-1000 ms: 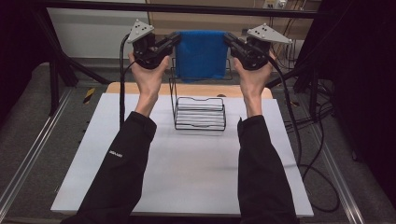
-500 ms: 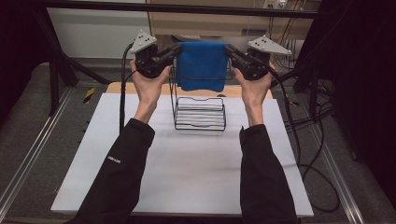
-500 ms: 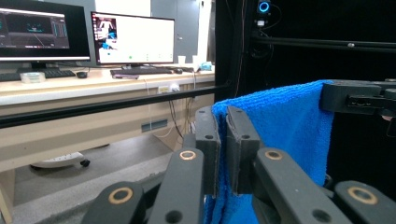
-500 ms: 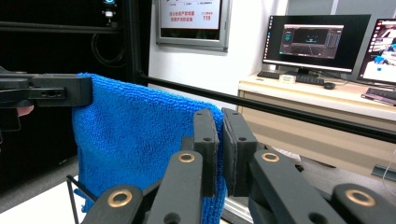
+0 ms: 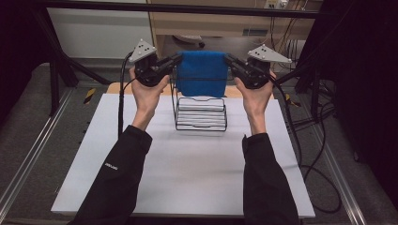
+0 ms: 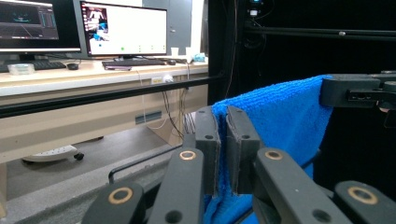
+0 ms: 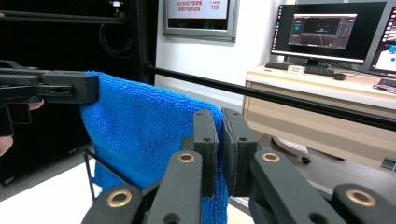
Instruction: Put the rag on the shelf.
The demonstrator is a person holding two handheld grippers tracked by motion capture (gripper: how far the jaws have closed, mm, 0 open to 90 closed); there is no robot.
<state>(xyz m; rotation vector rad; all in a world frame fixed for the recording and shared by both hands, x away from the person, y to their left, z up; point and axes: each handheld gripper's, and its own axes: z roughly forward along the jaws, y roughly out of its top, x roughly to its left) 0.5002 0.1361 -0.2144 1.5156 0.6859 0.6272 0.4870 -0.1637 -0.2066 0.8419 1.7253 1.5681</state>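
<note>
Both grippers have sunk since the earlier frames, bringing the blue terry cloth (image 5: 203,72) down toward the black wire rack (image 5: 201,112) on the white table (image 5: 187,173). Left gripper (image 5: 177,58) and right gripper (image 5: 228,59) are each clamped on a top corner, the cloth stretched between them. Judging from this, draping over the rack's upright back bar remains. Nothing blocks the way; cables (image 5: 305,136) trail off to the right.

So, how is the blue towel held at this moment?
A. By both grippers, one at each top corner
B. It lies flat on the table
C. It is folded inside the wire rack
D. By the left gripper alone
A: the left gripper and the right gripper each pinch a top corner of the blue towel, which hangs above the wire rack.
</note>
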